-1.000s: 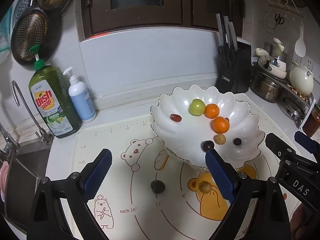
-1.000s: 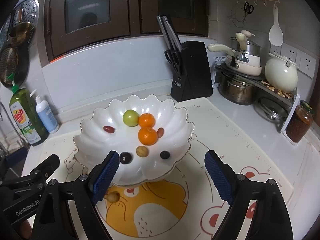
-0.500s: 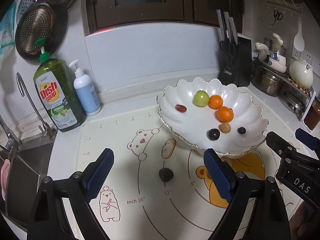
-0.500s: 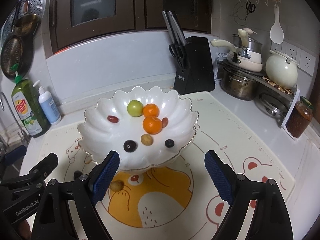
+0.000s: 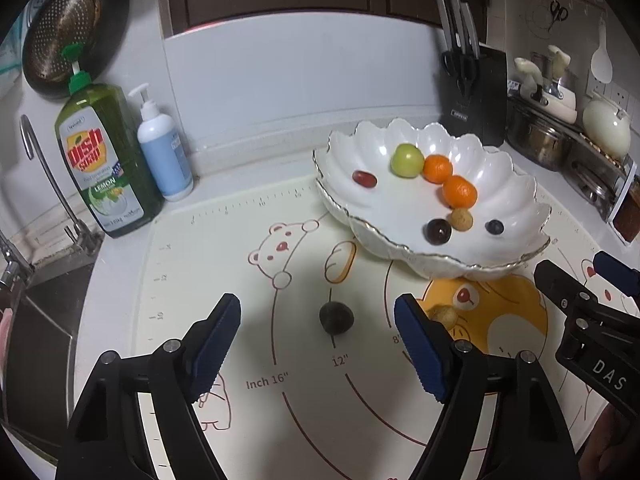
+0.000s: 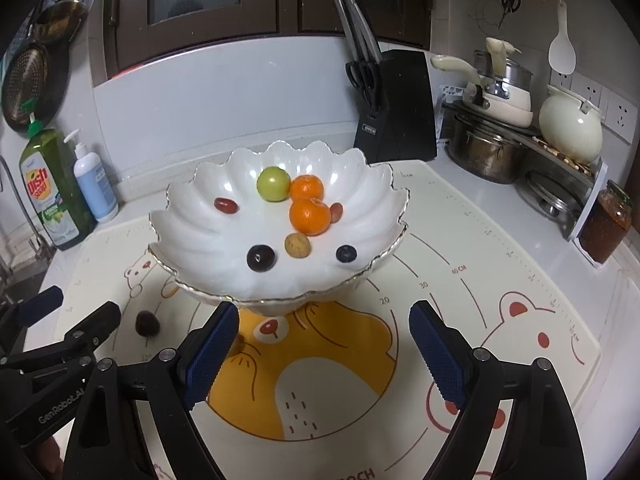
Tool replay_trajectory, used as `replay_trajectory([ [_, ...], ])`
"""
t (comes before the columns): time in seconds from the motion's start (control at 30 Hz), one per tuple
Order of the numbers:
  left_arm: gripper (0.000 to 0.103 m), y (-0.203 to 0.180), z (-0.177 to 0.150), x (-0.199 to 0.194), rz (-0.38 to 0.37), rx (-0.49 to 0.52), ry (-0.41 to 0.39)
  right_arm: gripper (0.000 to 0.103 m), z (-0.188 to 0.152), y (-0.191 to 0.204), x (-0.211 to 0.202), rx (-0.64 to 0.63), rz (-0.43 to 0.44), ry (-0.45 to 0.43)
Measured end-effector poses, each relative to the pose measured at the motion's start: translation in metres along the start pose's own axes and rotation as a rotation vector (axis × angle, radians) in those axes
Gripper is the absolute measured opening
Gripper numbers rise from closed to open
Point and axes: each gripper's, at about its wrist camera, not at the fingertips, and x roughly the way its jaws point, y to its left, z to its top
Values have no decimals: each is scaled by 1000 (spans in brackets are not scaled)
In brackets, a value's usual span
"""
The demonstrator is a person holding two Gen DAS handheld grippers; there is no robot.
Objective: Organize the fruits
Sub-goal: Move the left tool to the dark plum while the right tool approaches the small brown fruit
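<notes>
A white scalloped bowl stands on the bear-print mat and holds a green fruit, two oranges, red and dark fruits, a tan one and a blueberry. A dark fruit lies on the mat in front of the bowl. My left gripper hovers over it with jaws closing, the fruit between the pads but untouched. A small tan fruit lies beside the left gripper's right finger, partly hidden. My right gripper is open before the bowl's front rim, with nothing between its fingers.
Green dish soap and a white pump bottle stand at the back left beside the sink. A black knife block, pots, a cream kettle and a jar line the back and right.
Both grippers have sunk closer to the mat. The left gripper's fingers have drawn nearer together, and the dark fruit now lies between them in the view. The fruits have not moved.
</notes>
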Motion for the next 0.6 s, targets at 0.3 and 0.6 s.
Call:
replay_trajectory([
  [0.3,69,-3,-10,22,-10,9,44,88,-11,1,14,-7,-1,29],
  [0.6,59,-6,-13,47,-13,11,85,88,-18,3,27,-10,7,56],
])
